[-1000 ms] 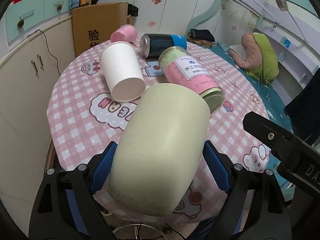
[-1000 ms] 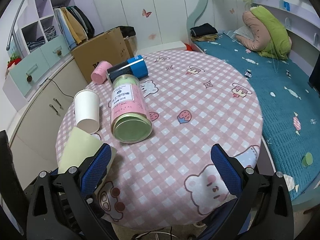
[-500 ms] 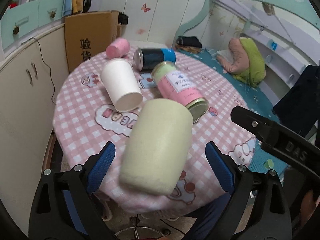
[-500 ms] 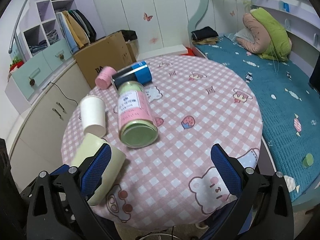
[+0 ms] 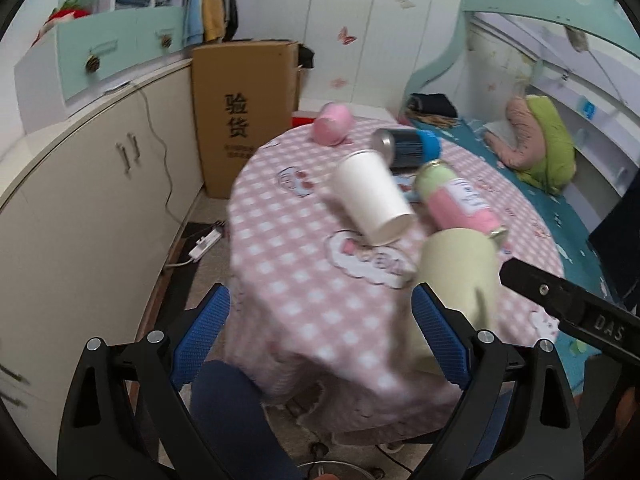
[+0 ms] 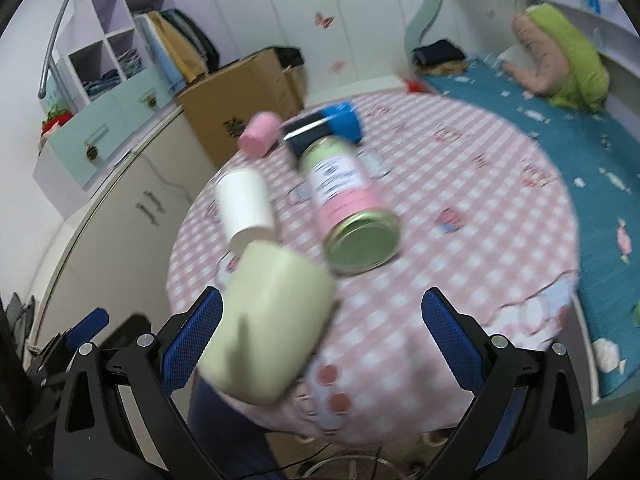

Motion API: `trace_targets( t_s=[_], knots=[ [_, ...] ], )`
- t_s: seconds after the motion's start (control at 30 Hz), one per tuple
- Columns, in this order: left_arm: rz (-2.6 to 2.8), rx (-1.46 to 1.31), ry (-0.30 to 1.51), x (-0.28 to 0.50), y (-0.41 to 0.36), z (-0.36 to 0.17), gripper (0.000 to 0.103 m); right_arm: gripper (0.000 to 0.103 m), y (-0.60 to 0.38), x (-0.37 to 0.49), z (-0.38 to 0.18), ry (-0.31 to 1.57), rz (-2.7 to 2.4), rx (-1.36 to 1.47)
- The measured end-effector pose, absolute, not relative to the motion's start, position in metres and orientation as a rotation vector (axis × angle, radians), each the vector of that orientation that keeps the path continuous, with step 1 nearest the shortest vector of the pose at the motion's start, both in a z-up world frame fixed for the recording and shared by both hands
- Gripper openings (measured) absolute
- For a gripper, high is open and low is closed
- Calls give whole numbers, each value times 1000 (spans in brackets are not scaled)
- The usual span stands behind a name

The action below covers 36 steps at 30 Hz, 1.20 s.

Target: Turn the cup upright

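A pale green cup stands bottom-up near the front edge of the round pink-checked table. It also shows in the right wrist view, blurred. My left gripper is open and empty, drawn back left of the cup. My right gripper is open, with the cup near its left finger; I cannot tell if they touch. A white paper cup lies on its side behind.
A pink-and-green jar, a dark blue can and a pink cup lie on the table's far half. A cardboard box and cabinets stand left. A bed is right.
My left gripper let go of the green cup and pulled back to the left. The cup now sits on the table near the right gripper, which has moved closer to it.
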State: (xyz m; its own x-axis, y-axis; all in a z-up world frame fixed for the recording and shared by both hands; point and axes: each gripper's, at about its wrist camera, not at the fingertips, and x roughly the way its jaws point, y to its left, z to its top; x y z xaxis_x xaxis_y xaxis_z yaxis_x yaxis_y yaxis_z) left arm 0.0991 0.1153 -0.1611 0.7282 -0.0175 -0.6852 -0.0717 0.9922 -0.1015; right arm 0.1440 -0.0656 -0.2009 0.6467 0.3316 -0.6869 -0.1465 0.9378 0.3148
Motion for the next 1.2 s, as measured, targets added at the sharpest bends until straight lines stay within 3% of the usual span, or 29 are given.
trace_targets(
  t_s=[0.43,0.67,0.83,1.2],
  knots=[
    [53,-169,795,119,155,-178,93,97,-38,182,-251,1045,309,474],
    [21,-175,807,124,153,-181,93,95,-43,192,-250,1038,306,487],
    [3,-177,809,124,149,-180,93,83,-43,194,-250,1031,358,488],
    [-19,-175,786,119,136,-169,93,82,-36,173,-222,915,356,302]
  ],
)
